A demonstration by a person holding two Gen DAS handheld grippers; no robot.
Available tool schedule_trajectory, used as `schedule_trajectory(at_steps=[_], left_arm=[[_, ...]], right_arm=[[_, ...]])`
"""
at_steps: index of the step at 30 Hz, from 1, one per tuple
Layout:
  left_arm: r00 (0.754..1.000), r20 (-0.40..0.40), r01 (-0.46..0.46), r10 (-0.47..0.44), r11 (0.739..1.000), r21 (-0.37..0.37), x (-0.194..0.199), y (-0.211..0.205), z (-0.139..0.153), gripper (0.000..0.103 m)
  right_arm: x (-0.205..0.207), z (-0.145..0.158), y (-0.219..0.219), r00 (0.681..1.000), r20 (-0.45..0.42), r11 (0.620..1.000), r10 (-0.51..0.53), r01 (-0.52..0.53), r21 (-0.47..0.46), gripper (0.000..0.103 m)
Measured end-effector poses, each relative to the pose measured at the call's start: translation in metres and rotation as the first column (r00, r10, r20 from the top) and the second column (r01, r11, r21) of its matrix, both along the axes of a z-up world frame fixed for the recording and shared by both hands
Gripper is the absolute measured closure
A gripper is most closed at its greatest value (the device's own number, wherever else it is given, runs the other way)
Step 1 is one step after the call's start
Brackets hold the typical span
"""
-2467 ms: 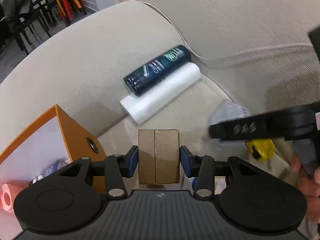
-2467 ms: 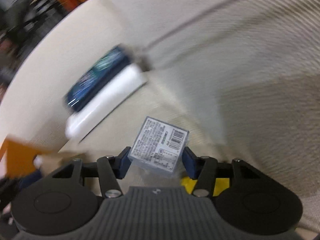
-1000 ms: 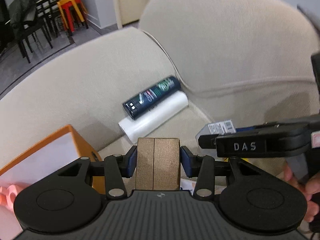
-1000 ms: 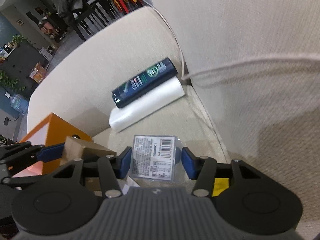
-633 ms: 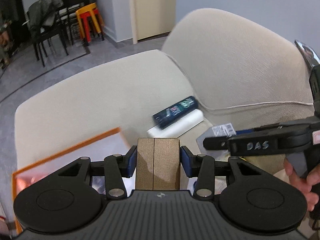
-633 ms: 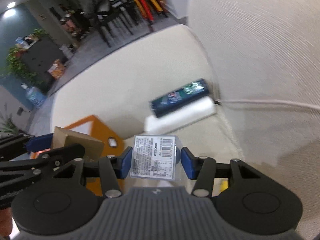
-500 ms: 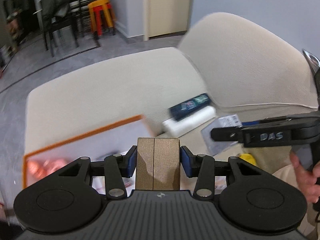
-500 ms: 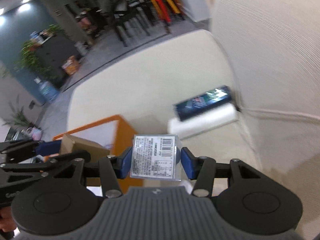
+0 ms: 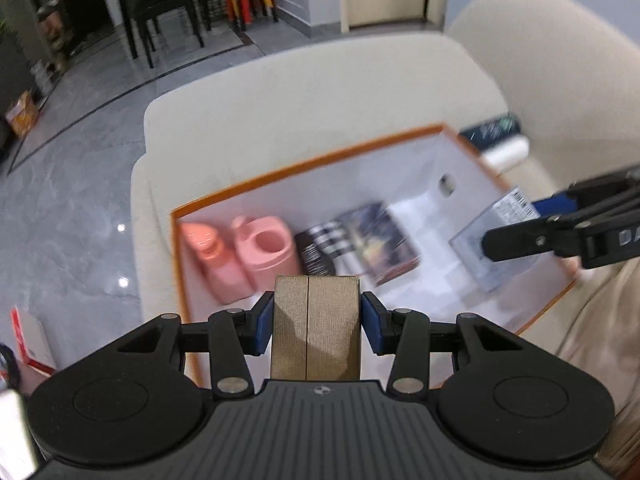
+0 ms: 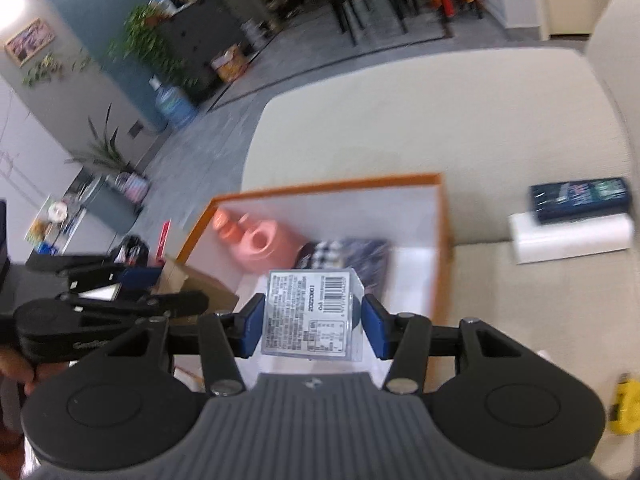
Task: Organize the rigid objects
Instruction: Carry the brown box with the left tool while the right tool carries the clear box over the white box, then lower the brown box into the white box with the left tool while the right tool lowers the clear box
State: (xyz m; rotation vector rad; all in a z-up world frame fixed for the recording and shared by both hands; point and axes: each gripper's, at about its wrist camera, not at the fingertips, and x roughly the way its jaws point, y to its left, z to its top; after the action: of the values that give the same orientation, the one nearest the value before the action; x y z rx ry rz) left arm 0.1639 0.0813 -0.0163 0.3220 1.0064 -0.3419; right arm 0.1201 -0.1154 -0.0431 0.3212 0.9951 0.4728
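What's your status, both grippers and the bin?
Left gripper shut on brown box. Right gripper shut on clear labelled case. Both above orange bin; pink bottles and books inside, floor space free.

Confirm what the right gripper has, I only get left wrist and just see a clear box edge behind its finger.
Observer: The right gripper is shut on a clear plastic box with a barcode label, pads on both sides.
Operator: Anything left on the sofa on that side?
Observer: Yes, a yellow object lies on the seat cushion, outside your frame.
Operator: Is my left load visible from there?
Observer: Yes, the brown cardboard box in the left gripper shows at the near-left rim of the orange box.
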Motion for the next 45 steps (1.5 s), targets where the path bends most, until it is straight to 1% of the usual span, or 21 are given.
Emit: schedule_trajectory(at_steps=[2,3,5,8,12,14,16,20,24,25,27,29,31,33,36,38,39,41,42,44,45], left_arm=[[0.998,-0.009,0.070,-0.069,0.995,0.068,0.005,0.001,-0.013,0.052],[0.993,-0.015,0.118,-0.117,0.987,0.106,0.005,0.001,-0.020,0.052],[0.976,-0.038,0.219,-0.216,0.959,0.182,0.005,-0.003,-0.032,0.052],[0.934,-0.071,0.358,-0.351,0.904,0.235,0.010,-0.011,-0.045,0.052],[0.889,-0.109,0.456,-0.445,0.836,0.306,0.023,-0.019,-0.064,0.052],[0.861,-0.122,0.502,-0.494,0.786,0.360,0.024,-0.021,-0.075,0.052],[0.824,-0.140,0.555,-0.549,0.732,0.394,0.022,-0.019,-0.084,0.052],[0.766,-0.170,0.622,-0.619,0.649,0.438,0.018,-0.021,-0.100,0.052],[0.725,-0.173,0.657,-0.666,0.594,0.464,0.014,-0.018,-0.107,0.051],[0.724,-0.177,0.658,-0.666,0.592,0.466,0.013,-0.017,-0.107,0.051],[0.734,-0.197,0.655,-0.650,0.600,0.460,0.015,-0.016,-0.107,0.052],[0.737,-0.205,0.654,-0.645,0.603,0.457,0.014,-0.014,-0.108,0.046],[0.741,-0.199,0.652,-0.641,0.618,0.439,0.013,-0.012,-0.105,0.045],[0.754,-0.201,0.645,-0.626,0.646,0.408,0.013,-0.009,-0.099,0.045],[0.780,-0.225,0.624,-0.584,0.703,0.341,0.016,-0.006,-0.089,0.044],[0.796,-0.243,0.605,-0.555,0.727,0.325,0.018,-0.004,-0.085,0.046],[0.802,-0.246,0.597,-0.544,0.732,0.328,0.017,-0.004,-0.084,0.047],[0.810,-0.256,0.586,-0.527,0.734,0.342,0.016,-0.004,-0.086,0.051],[0.815,-0.258,0.580,-0.519,0.727,0.369,0.014,-0.005,-0.089,0.054],[0.818,-0.261,0.575,-0.513,0.705,0.415,0.013,-0.006,-0.098,0.065],[0.819,-0.258,0.572,-0.512,0.697,0.433,0.012,-0.006,-0.101,0.065]], right_arm=[[0.004,-0.007,0.013,1.000,-0.020,1.000,0.014,-0.014,-0.010,0.052],[0.005,-0.009,0.019,0.999,-0.031,1.000,0.020,-0.020,-0.017,0.052],[0.010,-0.017,0.028,0.998,-0.055,0.999,0.029,-0.031,-0.030,0.052],[0.018,-0.026,0.036,0.996,-0.086,0.998,0.034,-0.039,-0.052,0.052],[0.028,-0.033,0.042,0.993,-0.106,0.995,0.052,-0.060,-0.075,0.052],[0.033,-0.036,0.047,0.990,-0.121,0.994,0.069,-0.078,-0.073,0.052],[0.036,-0.040,0.050,0.988,-0.130,0.993,0.080,-0.090,-0.077,0.052],[0.044,-0.047,0.056,0.985,-0.149,0.992,0.085,-0.097,-0.078,0.052],[0.047,-0.053,0.058,0.982,-0.167,0.992,0.086,-0.100,-0.078,0.052],[0.047,-0.054,0.058,0.982,-0.169,0.992,0.087,-0.101,-0.078,0.052],[0.049,-0.056,0.059,0.981,-0.175,0.992,0.084,-0.100,-0.080,0.052],[0.050,-0.057,0.058,0.981,-0.180,0.992,0.078,-0.094,-0.082,0.052],[0.050,-0.057,0.058,0.981,-0.181,0.993,0.076,-0.092,-0.080,0.052],[0.049,-0.058,0.057,0.981,-0.179,0.993,0.077,-0.093,-0.079,0.052],[0.047,-0.058,0.056,0.981,-0.178,0.993,0.075,-0.090,-0.080,0.052],[0.046,-0.058,0.055,0.981,-0.180,0.993,0.074,-0.089,-0.079,0.052],[0.046,-0.057,0.055,0.981,-0.181,0.993,0.075,-0.090,-0.077,0.052],[0.046,-0.057,0.056,0.980,-0.182,0.993,0.081,-0.095,-0.068,0.052],[0.045,-0.056,0.056,0.980,-0.183,0.993,0.084,-0.097,-0.063,0.052],[0.044,-0.056,0.057,0.979,-0.183,0.993,0.091,-0.103,-0.055,0.052],[0.044,-0.056,0.058,0.978,-0.187,0.993,0.093,-0.104,-0.051,0.052]])
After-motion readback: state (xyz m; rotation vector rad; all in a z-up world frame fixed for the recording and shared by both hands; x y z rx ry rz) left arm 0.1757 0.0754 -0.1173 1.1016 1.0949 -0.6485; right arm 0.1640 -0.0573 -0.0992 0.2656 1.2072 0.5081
